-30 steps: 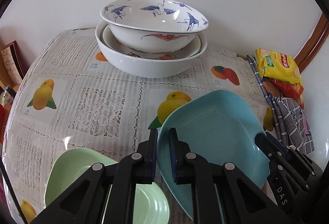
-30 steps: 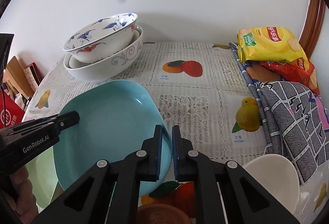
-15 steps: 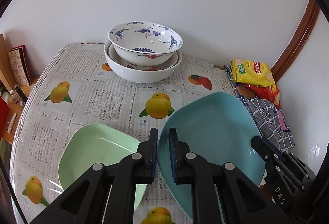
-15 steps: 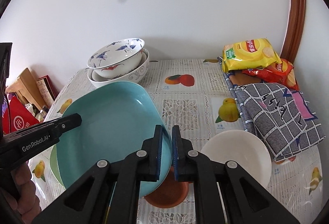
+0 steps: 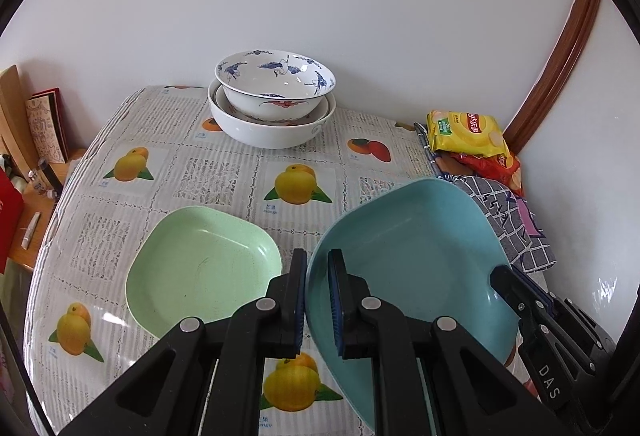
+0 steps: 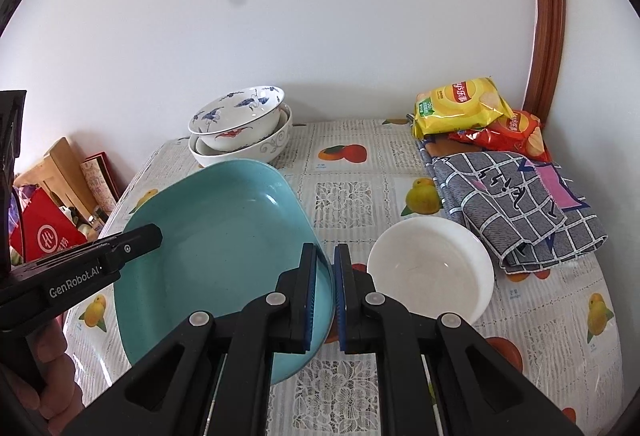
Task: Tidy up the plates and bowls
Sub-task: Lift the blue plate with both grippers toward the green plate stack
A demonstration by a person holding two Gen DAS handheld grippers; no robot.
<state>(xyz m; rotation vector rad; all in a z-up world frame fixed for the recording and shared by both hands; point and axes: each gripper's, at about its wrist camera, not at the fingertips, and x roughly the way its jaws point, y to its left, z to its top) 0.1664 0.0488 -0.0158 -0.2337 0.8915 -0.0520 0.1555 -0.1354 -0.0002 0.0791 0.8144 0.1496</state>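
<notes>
Fruit-print table (image 5: 224, 175), both grippers (image 5: 317, 300) (image 6: 325, 300) clamped on raised blue plate (image 5: 412, 252)

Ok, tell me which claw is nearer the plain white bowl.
Right. The right claw, clamped on the blue plate, sits just beside the white bowl; the left claw grips the plate's far edge, away from the bowl.
</notes>
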